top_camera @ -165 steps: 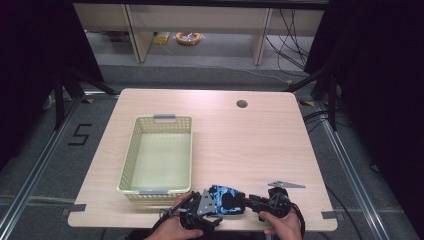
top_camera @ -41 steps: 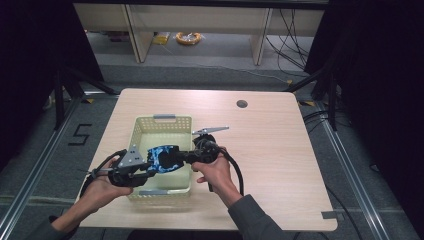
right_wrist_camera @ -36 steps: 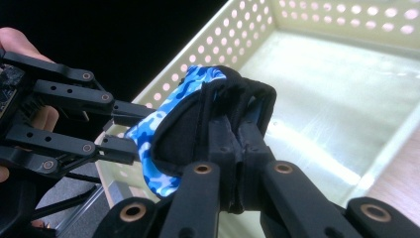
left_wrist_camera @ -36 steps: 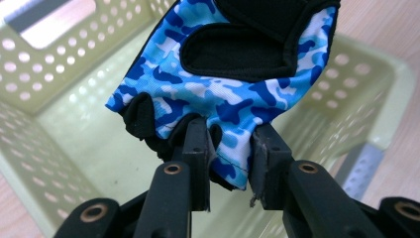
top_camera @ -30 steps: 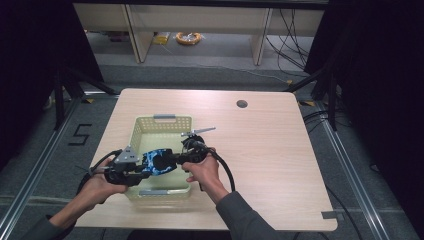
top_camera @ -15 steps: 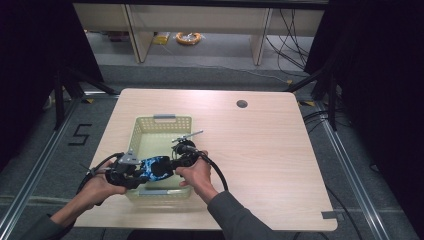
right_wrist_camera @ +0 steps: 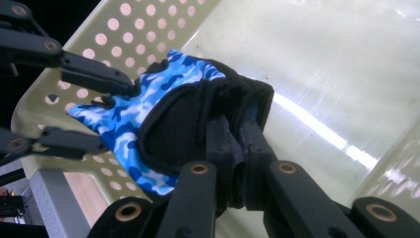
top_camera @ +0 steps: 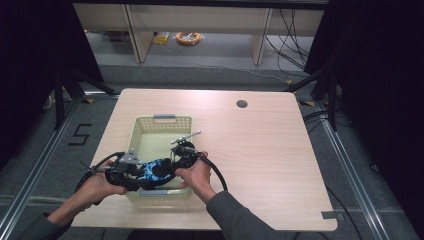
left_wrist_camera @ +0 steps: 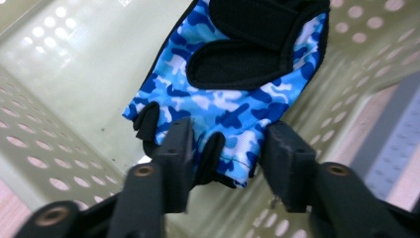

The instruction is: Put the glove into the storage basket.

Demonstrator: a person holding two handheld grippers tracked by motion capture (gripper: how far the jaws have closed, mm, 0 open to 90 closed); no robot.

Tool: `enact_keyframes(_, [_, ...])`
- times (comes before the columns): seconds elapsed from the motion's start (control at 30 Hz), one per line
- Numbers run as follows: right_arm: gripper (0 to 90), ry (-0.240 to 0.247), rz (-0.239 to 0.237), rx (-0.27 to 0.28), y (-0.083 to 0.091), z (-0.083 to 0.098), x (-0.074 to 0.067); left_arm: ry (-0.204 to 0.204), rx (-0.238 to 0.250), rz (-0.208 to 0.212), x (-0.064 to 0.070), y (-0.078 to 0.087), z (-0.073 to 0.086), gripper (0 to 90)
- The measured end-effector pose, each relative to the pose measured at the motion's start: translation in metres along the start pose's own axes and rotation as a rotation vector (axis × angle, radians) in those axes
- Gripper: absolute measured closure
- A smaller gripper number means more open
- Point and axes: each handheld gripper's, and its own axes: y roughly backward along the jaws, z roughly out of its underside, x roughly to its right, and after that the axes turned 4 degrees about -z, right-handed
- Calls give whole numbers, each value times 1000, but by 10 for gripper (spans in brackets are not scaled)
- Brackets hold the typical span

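Pale wood is covering the bench (top_camera: 260, 150), which is sitting in a dim room with shelving behind it, and a light green perforated basket (top_camera: 161, 121) is resting on its left half. In the high view, compared with half a second ago, both hands are sitting a little lower and nearer the basket's front wall, so the blue camouflage glove (top_camera: 152, 170) stretched between them is now hanging just inside that front end rather than over the basket's middle; I judge that the glove is being lowered in for release. The left tool (top_camera: 131, 172) is holding one end and the right tool (top_camera: 181, 159) the other. In the left gripper view, the left tool (left_wrist_camera: 225, 151) is showing its jaws spread apart, with the glove's finger end (left_wrist_camera: 233, 111) lying between them and the basket floor beyond; whether they are gripping it I cannot tell. In the right gripper view, the right tool (right_wrist_camera: 236, 144) is pressing its jaws together on the glove's black cuff edge (right_wrist_camera: 247, 99), while the left tool's jaws are reaching in from the left, above the basket's holed wall (right_wrist_camera: 124, 29).
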Motion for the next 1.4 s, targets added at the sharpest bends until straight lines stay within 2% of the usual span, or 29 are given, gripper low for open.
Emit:
enact_keyframes(0.03, [861,0,0,-3,0,0,0,-18,11,-2,0,2,0,502])
enact_keyframes(0.07, [862,-3,-5,-2,0,0,0,-3,19,-2,-2,8,-1,491])
enact_keyframes(0.17, [859,13,-1,1,0,0,0,-1,36,-11,-4,11,-1,466])
enact_keyframes(0.2, [848,1,-7,3,0,-1,-1,16,48,-24,-4,11,0,468])
enact_keyframes(0.27, [847,-10,-5,-1,0,-1,-2,-1,40,-27,-5,13,0,472])
enact_keyframes(0.33, [831,4,-1,2,0,-2,-3,1,41,-19,-5,13,-1,472])
enact_keyframes(0.37, [790,1,28,-5,2,-2,-7,15,46,-19,-4,13,0,469])
enact_keyframes(0.47, [779,25,31,4,5,-3,-7,12,40,-17,-4,14,0,469])
enact_keyframes(0.5, [739,30,73,-13,6,-4,-9,9,47,-26,-4,13,0,468])
enact_keyframes(0.53, [739,30,73,-13,6,-4,-9,9,47,-26,-4,13,0,467])
enact_keyframes(0.57, [710,54,86,-10,7,-4,-9,8,53,-40,-3,12,1,467])
enact_keyframes(0.6, [644,118,145,22,10,-5,-13,4,33,-29,-3,12,1,457])
enact_keyframes(0.63, [640,149,146,32,11,-6,-14,12,37,-29,-3,12,2,452])
enact_keyframes(0.7, [629,150,152,40,13,-6,-16,9,42,-38,-4,11,2,446])
enact_keyframes(0.77, [608,161,157,45,17,-9,-19,19,32,-27,-2,12,2,444])
enact_keyframes(0.8, [589,183,167,66,22,-12,-19,27,35,-26,-1,13,2,438])
enact_keyframes(0.83, [589,183,167,66,22,-12,-19,11,43,-30,-1,14,2,438])
enact_keyframes(0.87, [582,177,161,70,24,-13,-19,33,52,-24,1,14,2,433])
enact_keyframes(0.9, [573,171,160,72,26,-13,-19,14,63,-31,1,15,2,425])
enact_keyframes(0.93, [560,175,156,79,30,-13,-16,15,72,-33,2,16,1,408])
enact_keyframes(0.97, [560,175,156,79,30,-13,-16,21,86,-44,3,16,1,408])
enact_keyframes(1.03, [554,171,163,83,34,-11,-15,29,81,-30,5,18,0,387])
enact_keyframes(1.1, [540,197,172,89,38,-8,-14,52,93,-28,8,18,0,366])
enact_keyframes(1.13, [537,201,166,95,40,-6,-13,40,100,-37,8,18,-1,363])
enact_keyframes(1.17, [537,201,159,91,43,-5,-13,48,92,-32,10,18,-1,359])
enact_keyframes(1.27, [531,204,154,97,50,1,-9,68,111,-33,14,17,-3,335])
enact_keyframes(1.33, [530,194,150,107,52,2,-8,58,107,-32,14,18,-3,325])
enact_keyframes(1.37, [528,188,145,113,53,4,-7,81,112,-29,17,18,-3,325])
enact_keyframes(1.4, [525,190,143,114,57,5,-5,78,122,-30,18,19,-3,319])
